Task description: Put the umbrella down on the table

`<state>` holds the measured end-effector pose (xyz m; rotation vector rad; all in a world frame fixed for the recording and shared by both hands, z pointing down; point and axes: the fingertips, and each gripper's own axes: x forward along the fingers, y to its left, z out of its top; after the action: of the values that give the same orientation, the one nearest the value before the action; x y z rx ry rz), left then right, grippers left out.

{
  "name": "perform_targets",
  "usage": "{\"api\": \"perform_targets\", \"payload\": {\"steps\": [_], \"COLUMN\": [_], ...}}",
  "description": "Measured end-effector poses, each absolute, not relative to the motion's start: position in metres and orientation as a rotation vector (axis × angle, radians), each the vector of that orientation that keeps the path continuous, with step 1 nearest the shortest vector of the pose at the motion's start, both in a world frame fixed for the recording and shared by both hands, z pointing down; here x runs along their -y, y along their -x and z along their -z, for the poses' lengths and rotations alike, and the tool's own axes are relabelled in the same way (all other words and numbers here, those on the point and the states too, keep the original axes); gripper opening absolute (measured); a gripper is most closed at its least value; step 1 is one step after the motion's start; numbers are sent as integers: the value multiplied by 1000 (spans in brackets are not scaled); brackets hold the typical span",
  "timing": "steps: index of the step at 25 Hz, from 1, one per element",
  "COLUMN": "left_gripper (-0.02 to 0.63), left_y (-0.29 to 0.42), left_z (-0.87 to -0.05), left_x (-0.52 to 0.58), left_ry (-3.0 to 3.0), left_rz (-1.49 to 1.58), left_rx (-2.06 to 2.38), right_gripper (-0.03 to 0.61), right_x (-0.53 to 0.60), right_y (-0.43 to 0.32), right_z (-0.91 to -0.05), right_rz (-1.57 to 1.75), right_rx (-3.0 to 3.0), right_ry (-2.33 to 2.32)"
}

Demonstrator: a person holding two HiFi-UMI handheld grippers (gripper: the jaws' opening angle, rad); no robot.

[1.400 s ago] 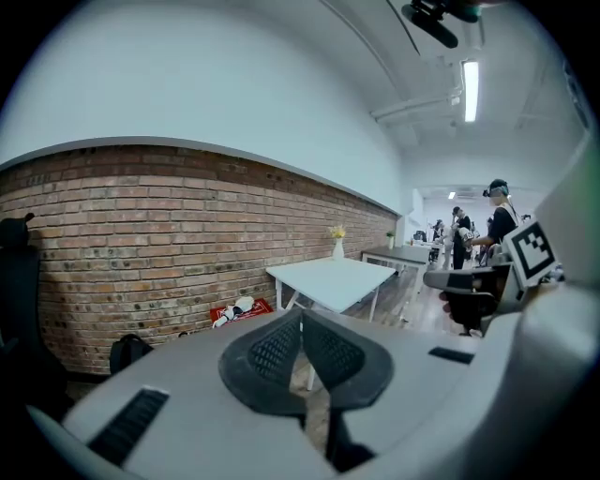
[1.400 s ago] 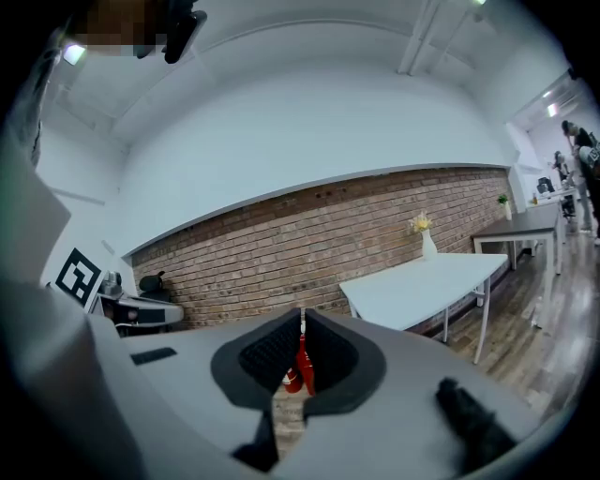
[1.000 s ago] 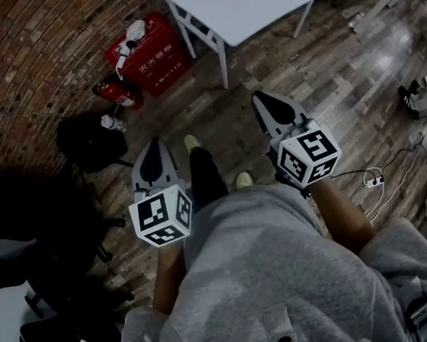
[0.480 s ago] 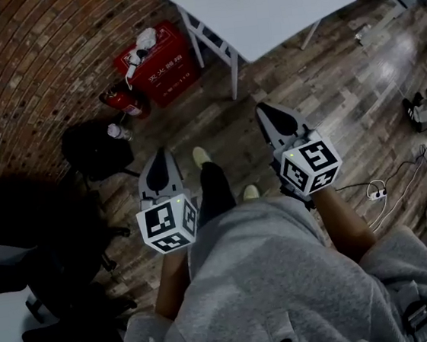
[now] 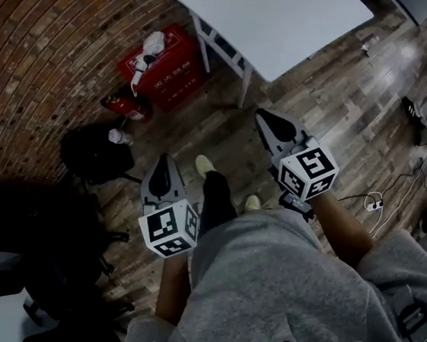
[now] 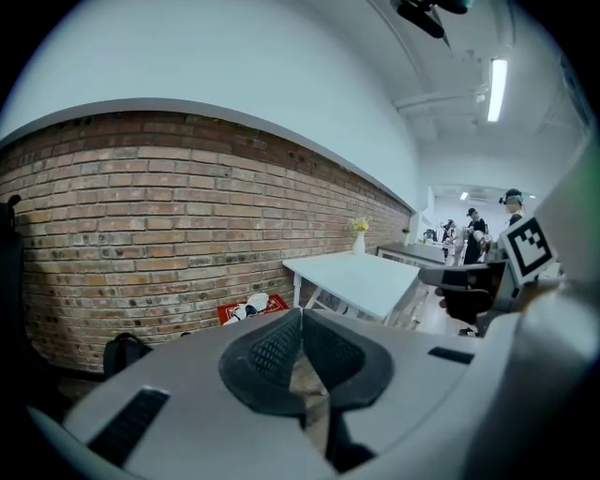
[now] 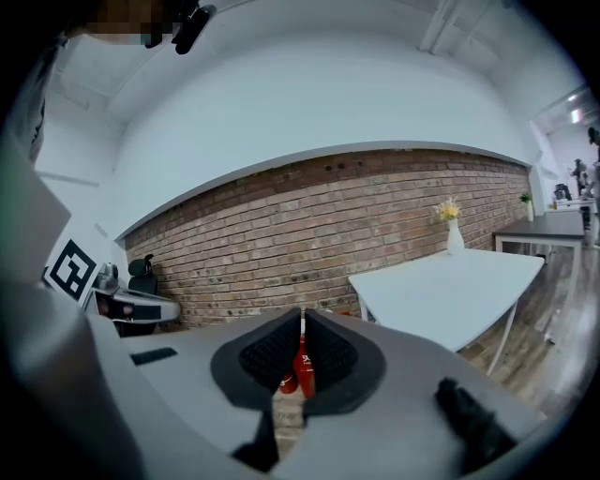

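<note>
Though left tool (image 5: 163,161) and right tool (image 5: 262,117) are clenched empty, only gripper views show a vase (image 7: 455,236).

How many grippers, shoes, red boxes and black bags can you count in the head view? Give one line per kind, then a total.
Grippers: 2, the left gripper and the right gripper
Shoes: 2
Red boxes: 1
Black bags: 1
Total: 6

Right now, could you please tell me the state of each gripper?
The grey left gripper is closed, holding nothing.
The grey right gripper is closed, holding nothing.
</note>
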<state>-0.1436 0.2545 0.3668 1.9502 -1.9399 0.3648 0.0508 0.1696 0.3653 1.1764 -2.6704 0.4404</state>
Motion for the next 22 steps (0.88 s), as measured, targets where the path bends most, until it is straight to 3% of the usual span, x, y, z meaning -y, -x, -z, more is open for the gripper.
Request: {"api": "perform_targets", "payload": {"steps": [22], "left_gripper": [21], "left_y": [214], "left_z": [-373], "left_x": [-135], "left_ry": [-1961], "left_rz": [-334], "left_rx": [1812], "right_gripper": [29], "right_x": [-49], "right_y": [29], "right_z": [-356], "right_rz": [-413], "right_rx": [2634], "right_ry": [-1171]}}
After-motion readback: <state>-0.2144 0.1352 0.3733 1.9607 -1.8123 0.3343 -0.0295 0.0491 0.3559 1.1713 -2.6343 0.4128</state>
